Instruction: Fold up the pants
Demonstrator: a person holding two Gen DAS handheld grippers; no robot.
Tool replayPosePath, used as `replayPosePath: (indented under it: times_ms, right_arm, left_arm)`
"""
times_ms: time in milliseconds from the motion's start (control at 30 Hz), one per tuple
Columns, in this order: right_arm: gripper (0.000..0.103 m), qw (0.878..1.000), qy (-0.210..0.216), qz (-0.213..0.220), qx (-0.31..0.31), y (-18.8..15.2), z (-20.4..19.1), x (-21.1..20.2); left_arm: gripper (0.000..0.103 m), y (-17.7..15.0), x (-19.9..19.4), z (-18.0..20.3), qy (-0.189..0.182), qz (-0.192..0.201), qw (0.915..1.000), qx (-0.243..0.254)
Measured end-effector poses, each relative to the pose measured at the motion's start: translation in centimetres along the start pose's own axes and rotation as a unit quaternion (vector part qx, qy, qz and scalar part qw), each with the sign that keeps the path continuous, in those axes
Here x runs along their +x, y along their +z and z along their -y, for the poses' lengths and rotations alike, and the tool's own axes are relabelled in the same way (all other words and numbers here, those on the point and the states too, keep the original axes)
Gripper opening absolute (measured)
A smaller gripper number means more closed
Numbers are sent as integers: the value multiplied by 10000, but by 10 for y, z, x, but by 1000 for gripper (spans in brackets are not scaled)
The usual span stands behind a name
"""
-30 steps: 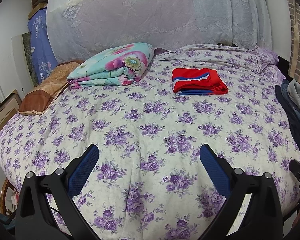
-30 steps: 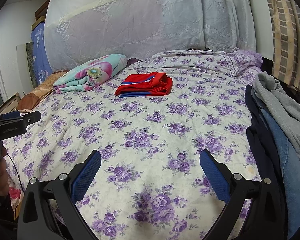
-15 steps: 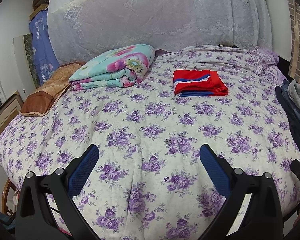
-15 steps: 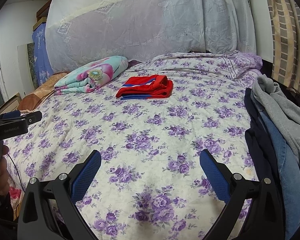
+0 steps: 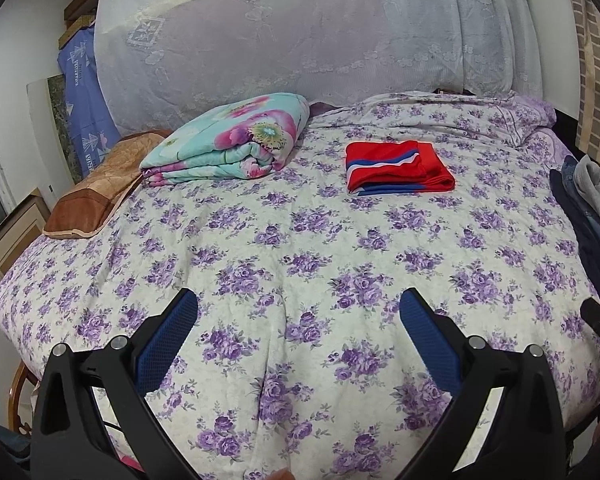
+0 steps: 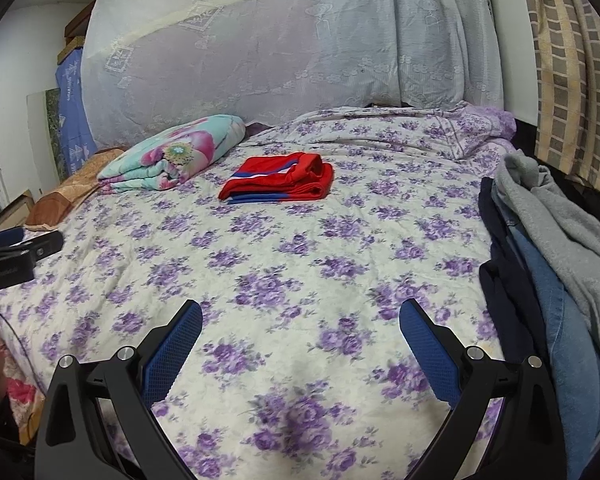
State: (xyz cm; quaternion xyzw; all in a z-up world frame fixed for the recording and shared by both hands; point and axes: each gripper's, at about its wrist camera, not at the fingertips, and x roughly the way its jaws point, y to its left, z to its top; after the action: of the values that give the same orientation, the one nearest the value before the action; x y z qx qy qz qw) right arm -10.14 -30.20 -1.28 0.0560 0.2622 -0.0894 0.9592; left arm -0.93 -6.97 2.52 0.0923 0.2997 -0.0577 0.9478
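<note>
The red, white and blue pants lay folded on the far part of the bed, well apart from both tools. The left tool hovered over the near edge of the floral bedspread, its jaws spread wide and empty. The right tool was likewise wide and held nothing. A folded floral quilt lay left of the pants, and a pile of clothes sat at the bed's right edge.
</note>
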Motion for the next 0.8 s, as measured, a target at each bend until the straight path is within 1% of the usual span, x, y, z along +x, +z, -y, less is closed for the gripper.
replayPosePath:
  times_ms: [333, 433, 500, 567, 667, 800]
  right_arm:
    - [100, 9992, -391, -1, 52, 18, 10, 14]
    - [100, 9983, -577, -74, 57, 23, 12, 23]
    - [100, 9969, -780, -109, 79, 27, 15, 29]
    - [100, 9957, -916, -113, 107, 29, 18, 34]
    - [100, 9955, -936, -85, 107, 30, 20, 35]
    - [100, 9956, -930, -53, 14, 28, 15, 35]
  left_arm:
    - [99, -7, 7, 2, -98, -121, 9999, -14]
    - [99, -9, 10, 2, -134, -176, 9997, -37]
    - [99, -9, 10, 2, -143, -190, 9997, -55]
    - [99, -9, 9, 3, -190, -147, 9997, -36]
    - [99, -9, 5, 5, -271, -51, 9996, 1]
    - [99, -10, 0, 11, -514, 10, 9987, 71]
